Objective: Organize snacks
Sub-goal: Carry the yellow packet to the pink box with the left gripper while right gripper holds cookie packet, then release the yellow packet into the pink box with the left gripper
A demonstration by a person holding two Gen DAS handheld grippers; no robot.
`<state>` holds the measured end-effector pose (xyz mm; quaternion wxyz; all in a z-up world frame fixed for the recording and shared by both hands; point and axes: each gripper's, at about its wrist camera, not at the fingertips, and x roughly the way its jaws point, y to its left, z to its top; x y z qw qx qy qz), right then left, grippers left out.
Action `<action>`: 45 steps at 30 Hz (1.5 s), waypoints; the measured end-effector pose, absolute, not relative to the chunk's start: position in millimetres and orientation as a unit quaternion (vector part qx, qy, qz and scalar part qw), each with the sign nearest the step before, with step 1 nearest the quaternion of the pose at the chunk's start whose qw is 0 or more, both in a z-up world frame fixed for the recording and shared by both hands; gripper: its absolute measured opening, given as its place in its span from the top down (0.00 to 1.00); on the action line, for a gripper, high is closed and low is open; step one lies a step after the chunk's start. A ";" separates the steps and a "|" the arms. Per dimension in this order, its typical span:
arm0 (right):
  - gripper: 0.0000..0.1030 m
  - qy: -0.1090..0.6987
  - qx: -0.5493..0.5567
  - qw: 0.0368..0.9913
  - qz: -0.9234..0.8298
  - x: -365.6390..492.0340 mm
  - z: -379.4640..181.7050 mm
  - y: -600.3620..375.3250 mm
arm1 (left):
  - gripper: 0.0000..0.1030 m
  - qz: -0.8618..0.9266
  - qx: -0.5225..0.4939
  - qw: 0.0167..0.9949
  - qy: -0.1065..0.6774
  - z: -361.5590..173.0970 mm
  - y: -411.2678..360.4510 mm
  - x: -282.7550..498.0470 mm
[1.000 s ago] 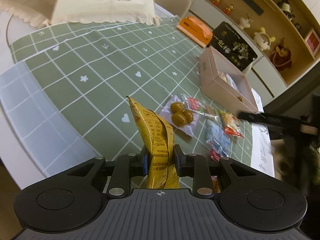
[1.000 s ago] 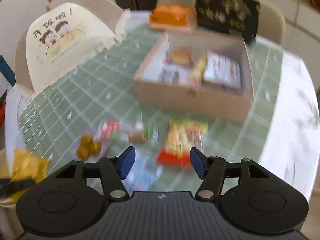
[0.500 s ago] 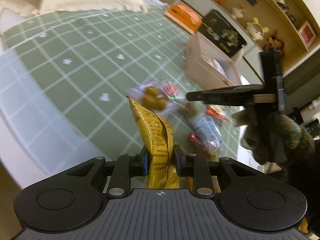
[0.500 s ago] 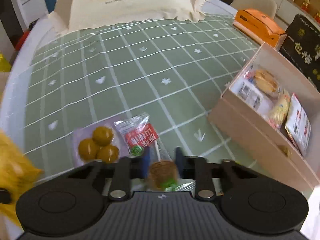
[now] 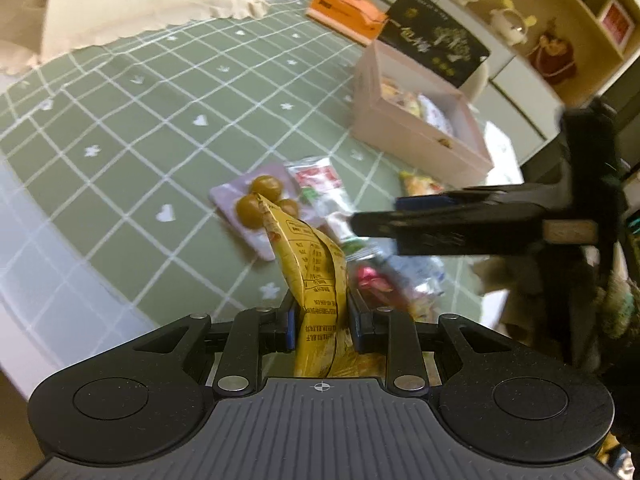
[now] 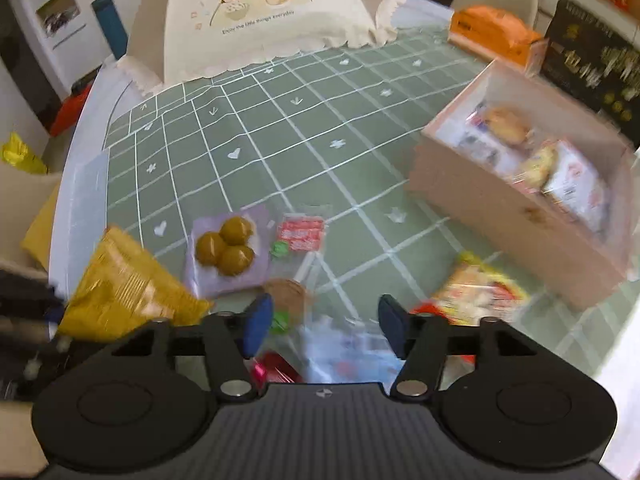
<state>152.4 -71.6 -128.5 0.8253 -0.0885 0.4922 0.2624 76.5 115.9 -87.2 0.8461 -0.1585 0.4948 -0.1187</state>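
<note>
My left gripper (image 5: pixel 322 314) is shut on a yellow snack packet (image 5: pixel 316 264), held above the table's near edge; the packet also shows in the right wrist view (image 6: pixel 124 288). My right gripper (image 6: pixel 324 322) is open and empty above loose snacks: a purple pack of three brown balls (image 6: pixel 226 246), a red-label packet (image 6: pixel 302 234), a small brown snack (image 6: pixel 286 292), a clear blue packet (image 6: pixel 344 352) and an orange-yellow packet (image 6: pixel 478 294). The pink box (image 6: pixel 504 208) with several snacks inside stands to the right. The right gripper crosses the left wrist view (image 5: pixel 472 216).
A green checked tablecloth (image 6: pixel 280 140) covers the round table. A cream cartoon cover (image 6: pixel 272 12) stands at the back, with an orange box (image 6: pixel 492 34) and a black box (image 6: pixel 592 64) behind the pink box. A shelf with figurines (image 5: pixel 516 20) is beyond.
My right gripper was shut on the small brown snack half a second ago and is now open with the snack on the table. My left gripper still holds the yellow packet.
</note>
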 end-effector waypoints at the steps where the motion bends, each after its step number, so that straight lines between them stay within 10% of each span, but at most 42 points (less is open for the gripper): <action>1: 0.41 0.498 -0.082 0.822 0.264 156.6 -134.8 -64.0 | 0.72 -0.114 -0.159 0.846 0.497 -86.8 118.4 75.4; 5: 0.49 0.510 -0.111 0.813 0.257 163.2 -157.0 -32.8 | 0.72 -0.111 -0.157 0.845 0.498 -84.1 126.0 71.3; 6: 0.66 0.505 -0.128 0.815 0.254 158.8 -155.3 -28.5 | 0.72 -0.113 -0.157 0.845 0.499 -83.8 127.1 71.2; 17: 0.66 0.463 -0.092 0.852 0.224 104.1 -59.5 -116.2 | 0.72 -0.220 -0.188 0.817 0.498 -77.6 103.5 93.4; 28: 0.66 0.420 -0.049 0.896 0.133 80.9 -22.9 -202.4 | 0.70 -0.316 -0.185 0.869 0.333 61.5 30.9 236.0; 45: 0.66 0.384 -0.014 0.918 0.100 139.0 -11.4 -235.4 | 0.69 -0.171 -0.268 0.848 0.425 -66.7 100.0 217.8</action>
